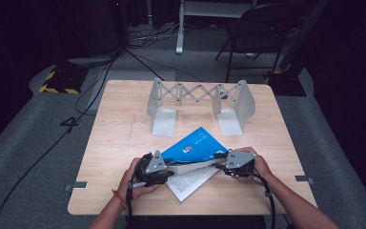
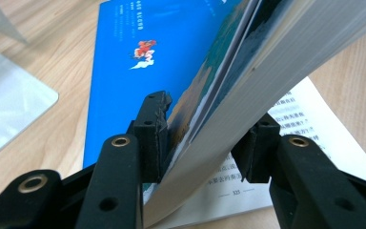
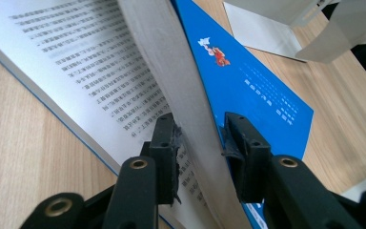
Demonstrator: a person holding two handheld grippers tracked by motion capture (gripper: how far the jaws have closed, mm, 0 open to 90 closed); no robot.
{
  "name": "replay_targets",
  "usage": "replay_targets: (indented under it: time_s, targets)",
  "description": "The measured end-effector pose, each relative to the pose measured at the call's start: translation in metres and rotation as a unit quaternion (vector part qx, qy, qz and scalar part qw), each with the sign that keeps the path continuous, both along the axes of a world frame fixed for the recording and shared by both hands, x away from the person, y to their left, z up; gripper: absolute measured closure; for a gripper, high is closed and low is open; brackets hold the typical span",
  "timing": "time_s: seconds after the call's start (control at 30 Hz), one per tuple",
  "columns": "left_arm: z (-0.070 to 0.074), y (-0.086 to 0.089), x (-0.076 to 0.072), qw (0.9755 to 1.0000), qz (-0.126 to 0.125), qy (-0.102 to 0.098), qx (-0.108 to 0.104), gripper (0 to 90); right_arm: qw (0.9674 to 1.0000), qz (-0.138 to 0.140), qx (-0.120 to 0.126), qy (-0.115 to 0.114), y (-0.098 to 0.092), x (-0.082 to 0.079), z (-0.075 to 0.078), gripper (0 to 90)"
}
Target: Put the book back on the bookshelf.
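Note:
An open book with a blue cover (image 1: 195, 145) lies near the front of the wooden table (image 1: 119, 138), its printed pages (image 1: 190, 182) flat on the wood. The cover half and a thick block of pages (image 2: 248, 90) are raised off the flat pages. My left gripper (image 1: 170, 169) holds this block from the left; in the left gripper view (image 2: 205, 143) the pads press on the cover and the page edges. My right gripper (image 1: 220, 165) holds the same block (image 3: 181, 81) from the right, and in the right gripper view (image 3: 200, 152) its pads pinch it.
A grey metal expanding book rack (image 1: 198, 93) stands at the back of the table, its two base plates (image 1: 164, 121) facing the book. Beyond the table are floor cables (image 1: 100, 76) and a dark chair (image 1: 262, 28).

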State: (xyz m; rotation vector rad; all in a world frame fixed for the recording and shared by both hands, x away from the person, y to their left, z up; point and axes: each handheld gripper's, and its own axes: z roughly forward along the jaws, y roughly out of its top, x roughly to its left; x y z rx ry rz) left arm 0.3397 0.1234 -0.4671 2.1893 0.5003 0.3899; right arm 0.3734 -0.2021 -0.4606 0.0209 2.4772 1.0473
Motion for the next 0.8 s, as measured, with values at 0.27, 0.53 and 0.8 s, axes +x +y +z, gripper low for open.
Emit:
replay_targets:
  time_s: [0.27,0.53,0.8]
  targets:
    - [0.005,-0.019,0.04,0.9984,-0.052,0.024,-0.005,56.9,0.9995,-0.031,0.01,0.005,-0.025,-0.008,0.006,70.6]
    - [0.007,-0.027,0.026,0.9994,-0.021,0.027,-0.008,42.9,0.9995,-0.03,-0.001,-0.005,-0.028,-0.013,0.009,71.1]
    - [0.027,-0.06,-0.007,0.9994,-0.024,-0.027,0.001,32.2,0.9994,-0.023,-0.018,-0.018,-0.019,-0.019,0.014,71.5]
